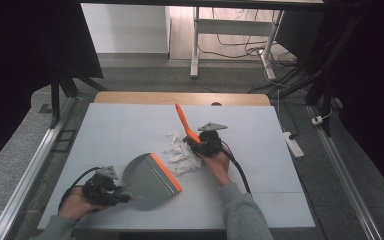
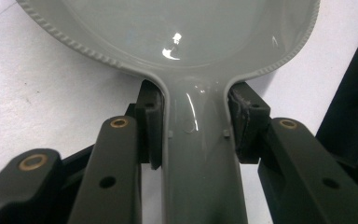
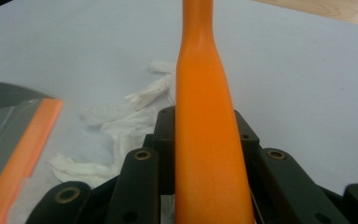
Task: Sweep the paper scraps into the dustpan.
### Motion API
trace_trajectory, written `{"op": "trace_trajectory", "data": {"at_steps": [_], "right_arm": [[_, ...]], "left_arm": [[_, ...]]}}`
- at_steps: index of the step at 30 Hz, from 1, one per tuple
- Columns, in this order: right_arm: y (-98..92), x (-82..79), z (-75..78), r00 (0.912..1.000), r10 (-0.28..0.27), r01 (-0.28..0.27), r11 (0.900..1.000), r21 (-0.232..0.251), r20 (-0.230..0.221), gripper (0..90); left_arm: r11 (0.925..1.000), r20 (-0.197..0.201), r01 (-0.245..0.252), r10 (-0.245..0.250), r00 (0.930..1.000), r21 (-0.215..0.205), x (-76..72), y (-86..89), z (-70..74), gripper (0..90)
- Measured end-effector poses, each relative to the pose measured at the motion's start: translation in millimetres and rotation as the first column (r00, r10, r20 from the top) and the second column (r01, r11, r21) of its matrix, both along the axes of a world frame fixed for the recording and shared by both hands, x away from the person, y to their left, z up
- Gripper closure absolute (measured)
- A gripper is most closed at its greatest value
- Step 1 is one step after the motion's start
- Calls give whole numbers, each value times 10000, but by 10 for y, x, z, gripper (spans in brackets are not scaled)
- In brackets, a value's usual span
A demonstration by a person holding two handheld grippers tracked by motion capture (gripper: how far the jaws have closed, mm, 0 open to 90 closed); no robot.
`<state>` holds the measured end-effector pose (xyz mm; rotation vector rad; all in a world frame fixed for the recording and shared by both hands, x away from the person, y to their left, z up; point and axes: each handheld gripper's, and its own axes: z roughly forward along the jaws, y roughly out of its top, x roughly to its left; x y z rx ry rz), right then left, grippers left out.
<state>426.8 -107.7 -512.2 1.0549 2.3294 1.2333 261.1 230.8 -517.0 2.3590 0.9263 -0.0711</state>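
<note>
grey floor (image 1: pixel 145 75), white desk legs (image 1: pixel 196 45), cables (image 1: pixel 240 50)

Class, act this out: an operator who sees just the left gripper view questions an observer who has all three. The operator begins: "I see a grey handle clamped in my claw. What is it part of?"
Observer: A grey dustpan with an orange front lip, lying flat on the table.
Operator: What is the other claw doing?
Observer: The right claw is shut on an orange brush handle that points away from the person.
Operator: Anything to sweep up?
Observer: Yes, white crumpled paper scraps lie between the dustpan's lip and the right claw.
</note>
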Motion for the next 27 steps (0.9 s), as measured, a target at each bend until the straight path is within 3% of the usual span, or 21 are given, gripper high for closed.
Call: {"op": "trace_trajectory", "data": {"at_steps": [18, 27], "right_arm": [[559, -348, -7, 9920, 1245, -1245, 9922, 58, -195, 700], [792, -569, 38, 9763, 2151, -2141, 9760, 411, -226, 700]], "left_arm": [[10000, -35, -53, 53, 10000, -52, 2, -5, -7, 609], [10000, -50, -46, 45, 10000, -52, 3, -5, -8, 610]]}}
